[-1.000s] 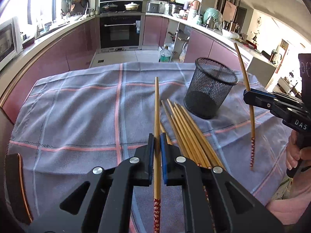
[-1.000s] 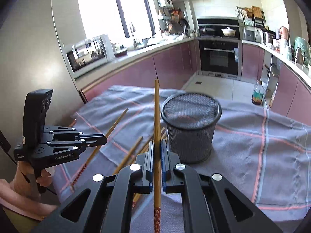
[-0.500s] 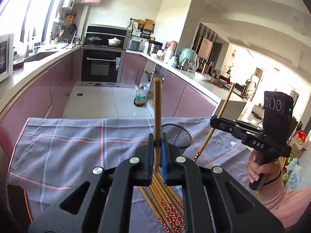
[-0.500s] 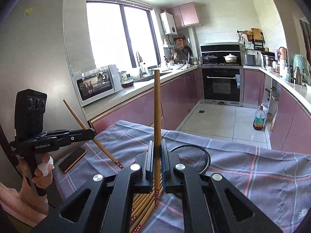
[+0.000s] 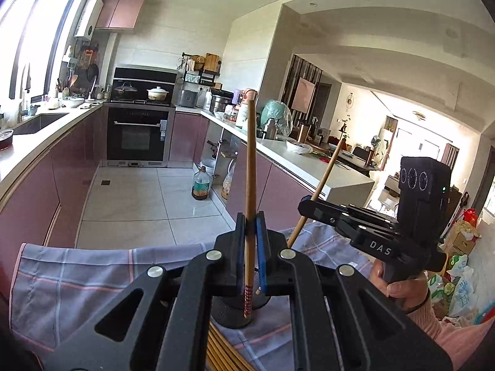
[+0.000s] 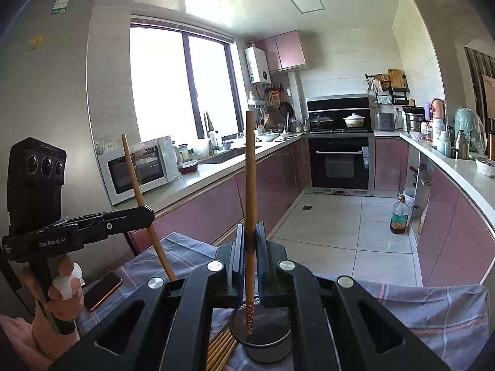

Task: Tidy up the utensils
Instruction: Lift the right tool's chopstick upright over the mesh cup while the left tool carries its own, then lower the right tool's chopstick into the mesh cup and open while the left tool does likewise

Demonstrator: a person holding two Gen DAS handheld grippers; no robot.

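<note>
Both tongs pinch one chopstick each. Left tongs (image 5: 250,232) grip a near-upright chopstick (image 5: 250,167), its red-patterned tip hanging just over the mesh cup (image 5: 230,317). Right tongs (image 6: 250,241) clamp their chopstick (image 6: 250,167) likewise, patterned tip inside the cup's rim. Loose chopsticks (image 6: 221,347) lie bundled beside the cup, toward the table's near edge. Grey checked cloth (image 5: 77,278) covers the table; a phone (image 6: 102,290) rests at its left edge. Beyond: tiled kitchen floor, pink cabinets, oven (image 5: 137,136), microwave (image 6: 137,168), bright window.
</note>
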